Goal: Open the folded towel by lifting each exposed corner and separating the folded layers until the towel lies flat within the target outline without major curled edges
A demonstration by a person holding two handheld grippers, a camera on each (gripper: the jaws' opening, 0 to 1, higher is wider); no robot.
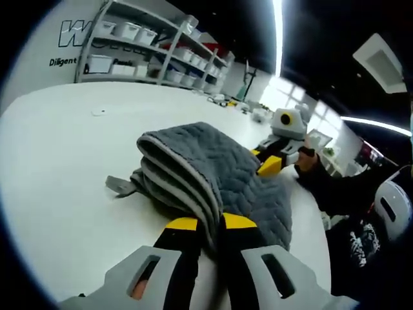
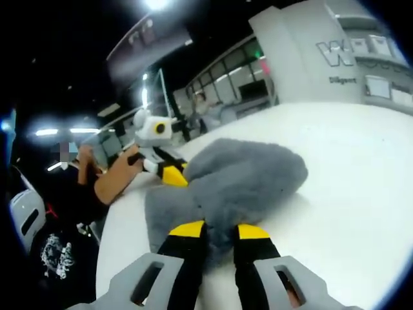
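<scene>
The grey quilted towel (image 1: 213,177) sits bunched in the middle of the white tabletop (image 1: 58,181), and both grippers have a bit of it: the left gripper (image 1: 211,224) has its jaws pinched shut on the near edge, and the right gripper (image 2: 218,230) is clamped on the opposite edge, fabric squeezed between its yellow tips. In the left gripper view the far gripper's jaws are half buried behind the towel, and the grip itself is hard to make out there. The towel's still folded in thick layers, with a small tag (image 1: 120,186) poking out on one side.
</scene>
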